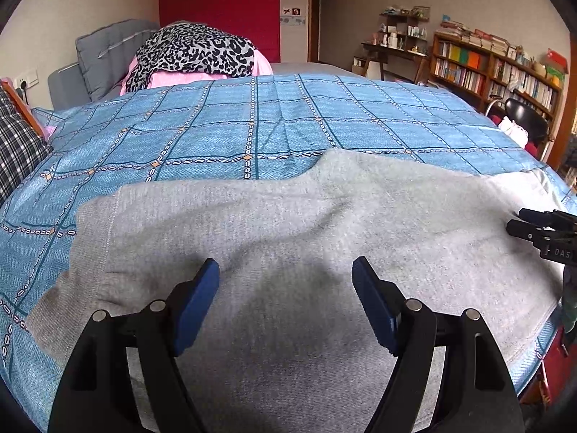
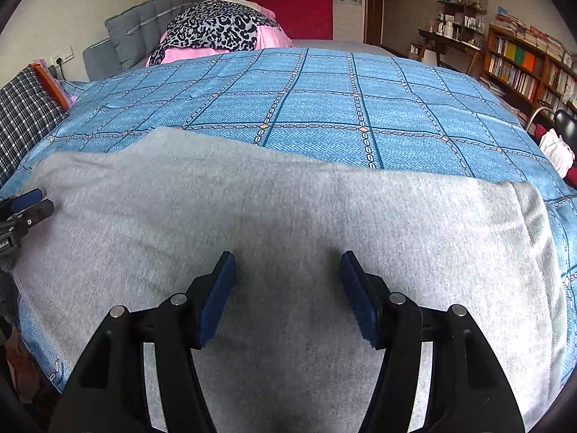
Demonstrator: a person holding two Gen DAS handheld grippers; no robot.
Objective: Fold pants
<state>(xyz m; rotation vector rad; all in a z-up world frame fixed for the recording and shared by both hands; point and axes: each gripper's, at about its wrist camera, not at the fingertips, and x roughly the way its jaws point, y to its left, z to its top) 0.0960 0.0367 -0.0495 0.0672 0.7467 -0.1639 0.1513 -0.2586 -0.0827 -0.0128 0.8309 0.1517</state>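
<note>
**Mia:** Grey and soft, that's the pants. They lie flat on the blue checked bed cover, close to the near edge of the bed.

**Ben:** Are they folded yet?

**Mia:** I think a little bit. They look like one long wide strip going from left to right, so maybe one leg already lies on top of the other. I can't see two layers for sure, though. The strip is still long. It needs folding end to end, maybe twice, to make a small neat pile.

**Ben:** What's at the left end?

**Mia:** A stitched edge, like a cuff or a waistband. I can't tell which. It's a bit bumpy there.

**Ben:** Where's the left gripper?

**Mia:** Over the left part of the pants, pointing down at them. Its two blue pads are spread wide. Nothing is pinched between them. The grey cloth lies under the gap, and I can't tell if the tips touch it.

**Ben:** And the right gripper?

**Mia:** Over the right part of the pants. Its pads are apart too, a little less wide, with only flat cloth showing between them. It holds nothing.

**Ben:** And the right end?

**Mia:** That end looks paler and turns over near the side of the bed. Neither gripper is at it yet.
</note>
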